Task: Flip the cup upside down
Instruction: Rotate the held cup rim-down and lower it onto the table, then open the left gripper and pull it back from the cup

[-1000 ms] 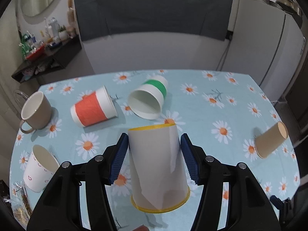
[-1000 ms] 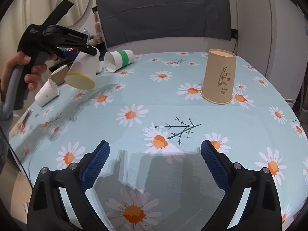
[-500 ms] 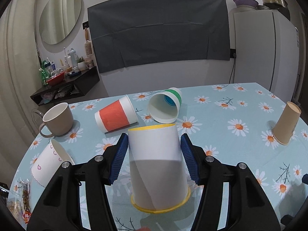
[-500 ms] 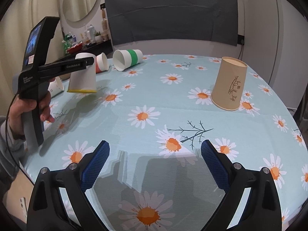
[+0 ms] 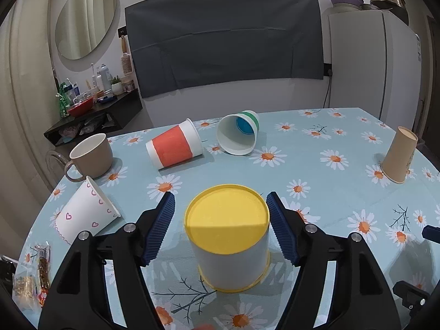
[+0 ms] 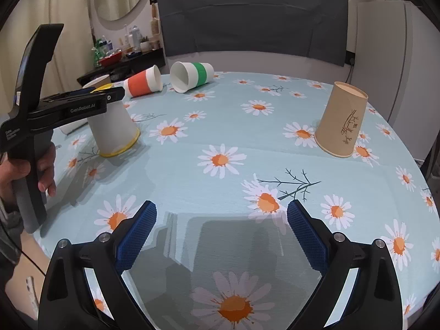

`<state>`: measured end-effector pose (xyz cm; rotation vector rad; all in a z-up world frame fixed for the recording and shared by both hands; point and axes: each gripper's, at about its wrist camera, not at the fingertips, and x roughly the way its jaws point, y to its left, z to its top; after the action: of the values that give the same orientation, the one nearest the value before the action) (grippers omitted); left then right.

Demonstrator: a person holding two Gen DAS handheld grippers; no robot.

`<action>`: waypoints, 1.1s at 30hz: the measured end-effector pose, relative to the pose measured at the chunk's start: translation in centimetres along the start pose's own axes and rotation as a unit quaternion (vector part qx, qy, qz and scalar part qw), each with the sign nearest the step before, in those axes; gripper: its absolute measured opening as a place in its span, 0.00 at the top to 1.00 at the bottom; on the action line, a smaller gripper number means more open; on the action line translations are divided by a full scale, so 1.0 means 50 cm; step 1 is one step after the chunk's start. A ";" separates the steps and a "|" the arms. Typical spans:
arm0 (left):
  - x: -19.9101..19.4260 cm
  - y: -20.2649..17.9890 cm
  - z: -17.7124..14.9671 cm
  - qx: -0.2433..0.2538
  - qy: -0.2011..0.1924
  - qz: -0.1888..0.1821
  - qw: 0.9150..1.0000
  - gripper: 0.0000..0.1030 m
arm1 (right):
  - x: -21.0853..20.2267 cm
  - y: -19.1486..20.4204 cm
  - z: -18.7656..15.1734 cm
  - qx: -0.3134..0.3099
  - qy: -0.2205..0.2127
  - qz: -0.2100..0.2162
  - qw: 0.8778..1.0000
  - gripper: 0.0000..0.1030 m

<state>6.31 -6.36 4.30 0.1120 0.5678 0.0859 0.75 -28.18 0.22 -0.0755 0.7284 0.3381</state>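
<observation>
A white cup with a yellow base and rim [image 5: 229, 236] stands upside down on the daisy tablecloth [image 5: 316, 192]. My left gripper [image 5: 221, 227] is open, its blue pads [image 5: 162, 228] a little apart from the cup on both sides. The cup also shows in the right wrist view [image 6: 112, 129], with the left gripper over its top. My right gripper [image 6: 221, 240] is open and empty above the table's near edge.
A brown paper cup [image 5: 398, 158] stands upside down at the right. An orange-banded cup [image 5: 174, 147], a green-banded cup [image 5: 239, 134] and a heart-print cup [image 5: 84, 216] lie on their sides. A tan mug [image 5: 92, 156] stands upright at the left. Snack wrappers [image 5: 33, 272] lie near the left edge.
My left gripper lowered the yellow-rimmed cup onto the table upside down, then opened and let go of it. My right gripper has stayed in place.
</observation>
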 end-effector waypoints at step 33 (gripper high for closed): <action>-0.066 0.116 -0.144 -0.026 0.033 -0.026 0.999 0.06 | 0.058 0.092 0.049 -0.013 -0.016 0.025 0.999 0.10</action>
<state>-0.62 -0.38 0.77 0.0429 0.6340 0.0539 2.82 -22.58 0.37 -0.0766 0.6957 0.3956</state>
